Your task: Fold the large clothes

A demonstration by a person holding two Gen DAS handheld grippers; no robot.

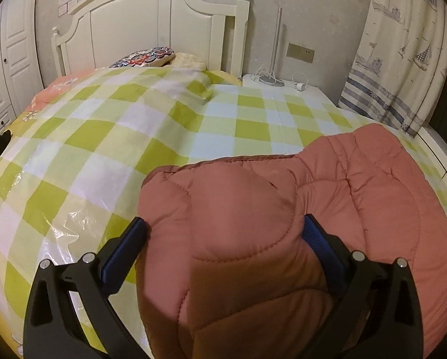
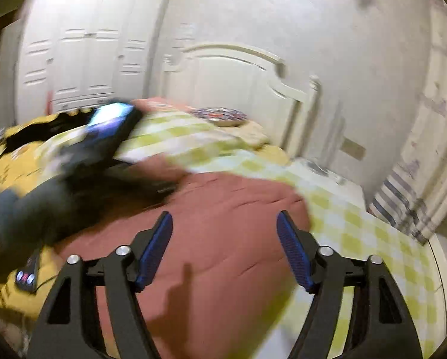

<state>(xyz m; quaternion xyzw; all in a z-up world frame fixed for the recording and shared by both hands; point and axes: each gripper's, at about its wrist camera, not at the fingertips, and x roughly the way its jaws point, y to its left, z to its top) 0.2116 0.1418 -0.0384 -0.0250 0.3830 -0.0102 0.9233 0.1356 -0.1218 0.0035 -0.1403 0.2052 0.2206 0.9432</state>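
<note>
1. Quilted pink jacket lying on the bed, on the green-checked cover, toward the foot end and nearer the curtain side. Partly bunched; 1 padded lobe rising between the fingers of the left gripper.
2. Left gripper: jaws wide, both blue pads pressed against the flanks of that lobe. Contact on 2 sides, but whether actually pinching or only straddling, cannot tell.
3. Right gripper: jaws spread wide, nothing between them, hovering above the flat pink panel. View heavily motion-blurred.
4. Judged step: gathering 1 section of the jacket for a fold across the body.
5. To do well: close left jaws fully on a thinner edge or seam rather than the fat lobe; puffy fill likely to squeeze out and slip.
6. Bring right gripper down to pin or grip the opposite edge before lifting, so the panel stays flat.
7. Lift low and carry across in 1 sweep; slick shell fabric over clear plastic sheet likely to slide.
8. Dark device at left of right view: blurred, identity unclear.
</note>
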